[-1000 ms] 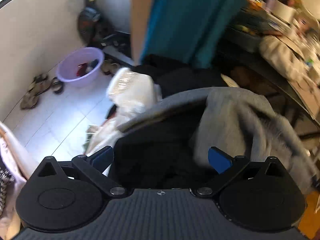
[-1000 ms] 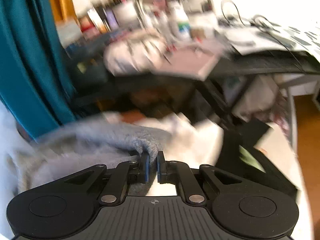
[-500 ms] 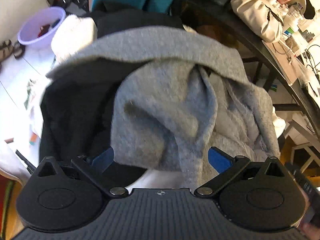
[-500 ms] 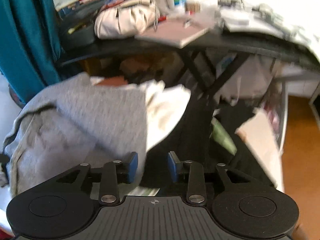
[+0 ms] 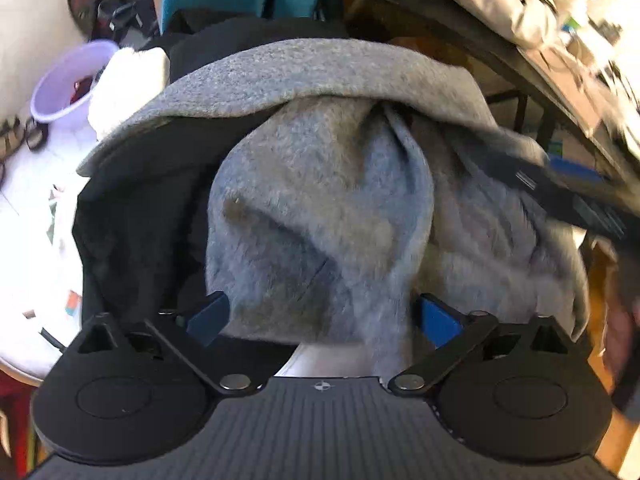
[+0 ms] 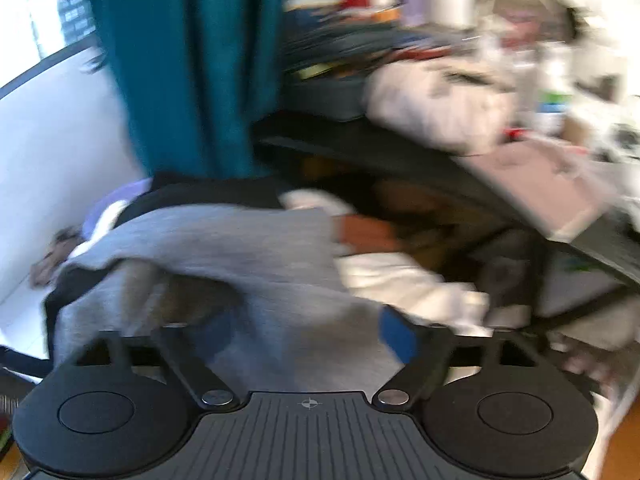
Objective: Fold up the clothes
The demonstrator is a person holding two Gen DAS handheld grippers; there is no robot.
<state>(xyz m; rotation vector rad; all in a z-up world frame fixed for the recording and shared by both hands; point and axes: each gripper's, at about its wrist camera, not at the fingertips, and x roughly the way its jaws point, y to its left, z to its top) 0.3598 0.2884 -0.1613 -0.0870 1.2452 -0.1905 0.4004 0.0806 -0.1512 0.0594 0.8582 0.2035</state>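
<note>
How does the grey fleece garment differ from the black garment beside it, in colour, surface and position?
The grey fleece garment is light and fuzzy; the black garment is dark, with no texture visible. The grey one lies on top, bunched in thick folds, while the black one lies partly under it, showing at its left. Both are unfolded clothes in the same pile, and neither hand-held gripper holds them.

Lying bunched between the spread fingers of the left gripper: the sweater, draped over a dark garment spreading out to the claw's left. Sitting beyond, far left: a basin. Standing ahead-right: a desk. Reaching in from the right onto the sweater: the right gripper.
</note>
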